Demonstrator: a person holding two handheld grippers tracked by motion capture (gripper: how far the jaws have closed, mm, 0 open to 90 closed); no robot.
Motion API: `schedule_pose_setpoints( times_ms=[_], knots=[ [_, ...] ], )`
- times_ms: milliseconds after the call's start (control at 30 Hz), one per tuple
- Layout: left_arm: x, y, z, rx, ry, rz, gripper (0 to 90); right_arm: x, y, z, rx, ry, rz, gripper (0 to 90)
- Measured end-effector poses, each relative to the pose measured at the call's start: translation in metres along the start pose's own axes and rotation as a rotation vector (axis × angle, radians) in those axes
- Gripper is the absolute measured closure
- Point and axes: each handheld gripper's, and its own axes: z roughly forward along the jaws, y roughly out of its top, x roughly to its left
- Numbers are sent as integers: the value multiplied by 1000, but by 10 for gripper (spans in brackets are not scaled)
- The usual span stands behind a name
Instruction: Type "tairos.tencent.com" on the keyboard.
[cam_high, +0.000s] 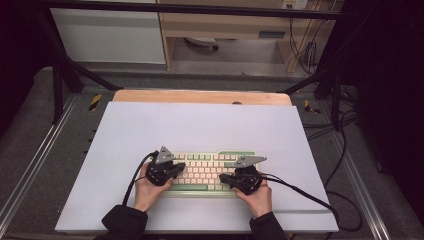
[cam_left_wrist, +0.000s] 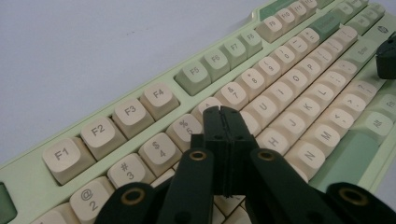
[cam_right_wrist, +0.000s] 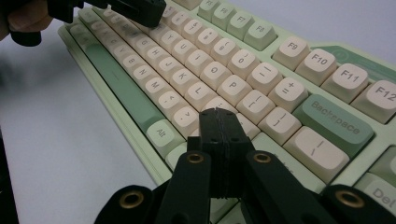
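A pale green keyboard (cam_high: 240, 153) with cream and green keycaps lies on the white table near its front edge. My left gripper (cam_high: 181, 165) hovers over the keyboard's left half, jaws pressed together with nothing between them; in the left gripper view its tips (cam_left_wrist: 225, 113) sit above the number row by the 5 and 6 keys of the keyboard (cam_left_wrist: 196, 74). My right gripper (cam_high: 223, 177) is over the right half, also shut and empty; in the right gripper view its tips (cam_right_wrist: 218, 113) hang above keys just left of Backspace on the keyboard (cam_right_wrist: 334, 116).
The white sheet (cam_high: 200, 125) covers the table, with a wooden strip (cam_high: 200, 96) along its far edge. Black cables (cam_high: 300, 192) trail from both grippers across the front. A black frame and more cables stand at the right. The other gripper (cam_right_wrist: 135, 9) shows far off in the right gripper view.
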Motion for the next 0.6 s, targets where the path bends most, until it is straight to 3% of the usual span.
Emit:
schedule_pose_setpoints(
  times_ms=[600],
  knots=[
    [-3, -1, 2, 1, -13, 11, 896, -1, 0, -1, 1, -5, 0, 900]
  ],
)
